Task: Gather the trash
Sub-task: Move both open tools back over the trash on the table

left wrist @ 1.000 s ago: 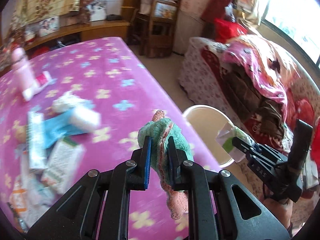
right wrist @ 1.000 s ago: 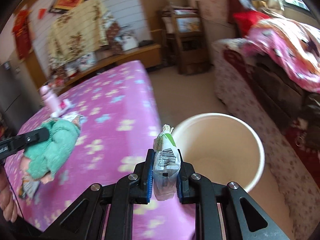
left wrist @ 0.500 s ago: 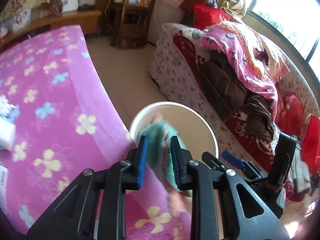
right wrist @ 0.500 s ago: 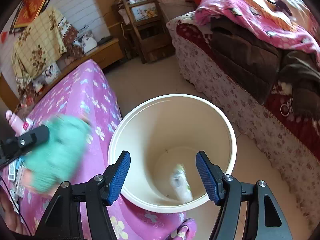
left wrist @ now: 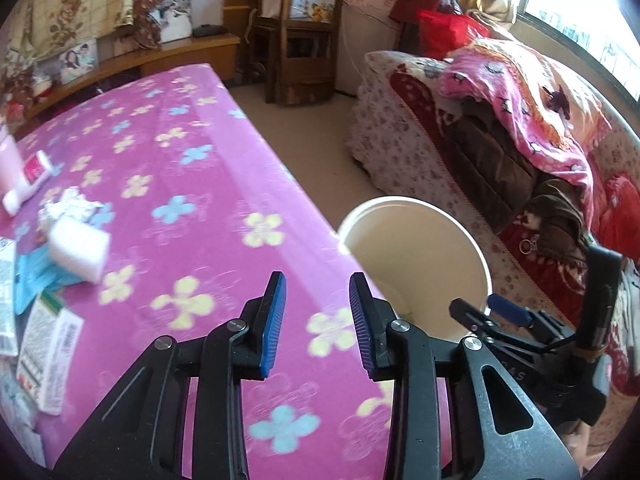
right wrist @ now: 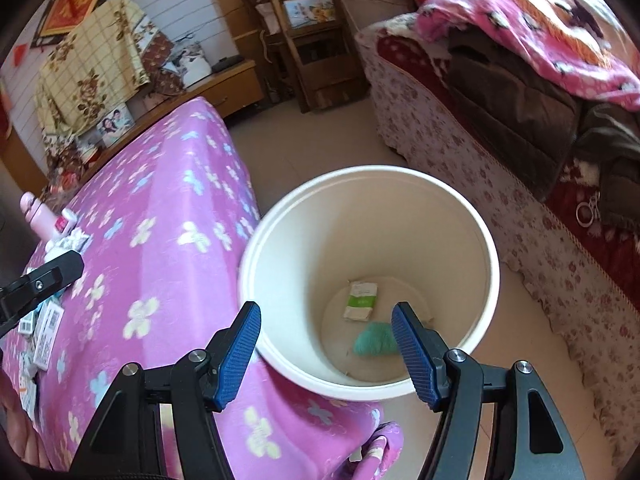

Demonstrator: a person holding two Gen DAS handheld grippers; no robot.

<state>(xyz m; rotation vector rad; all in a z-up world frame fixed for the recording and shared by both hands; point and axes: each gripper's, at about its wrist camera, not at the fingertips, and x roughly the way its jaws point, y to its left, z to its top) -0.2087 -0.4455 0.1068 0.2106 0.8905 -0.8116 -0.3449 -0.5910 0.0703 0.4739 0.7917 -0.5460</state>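
A cream bucket [right wrist: 486, 236] stands on the floor against the pink flowered tablecloth [right wrist: 168, 216]. At its bottom lie a white-and-green packet [right wrist: 361, 300] and a teal plush rag [right wrist: 374, 340]. My right gripper [right wrist: 326, 322] hangs open over the bucket's near rim with nothing between its blue pads. My left gripper [left wrist: 316, 294] is over the table's edge beside the bucket [left wrist: 416, 248]; its jaws are opening and hold nothing. Left on the table are a white sponge [left wrist: 78, 246], crumpled foil [left wrist: 68, 206], a blue wrapper [left wrist: 34, 276] and paper packets [left wrist: 46, 354].
A pink bottle [right wrist: 38, 216] and a red-and-white tube [left wrist: 30, 178] lie at the table's far left. A sofa [right wrist: 520, 184] heaped with blankets runs along the right, close behind the bucket. A wooden chair [left wrist: 298, 36] and a low shelf [left wrist: 132, 60] stand at the back.
The right gripper opened and its packet dropped into the bucket. The left gripper swung over the bucket, let the teal rag fall in, then moved back over the table edge.
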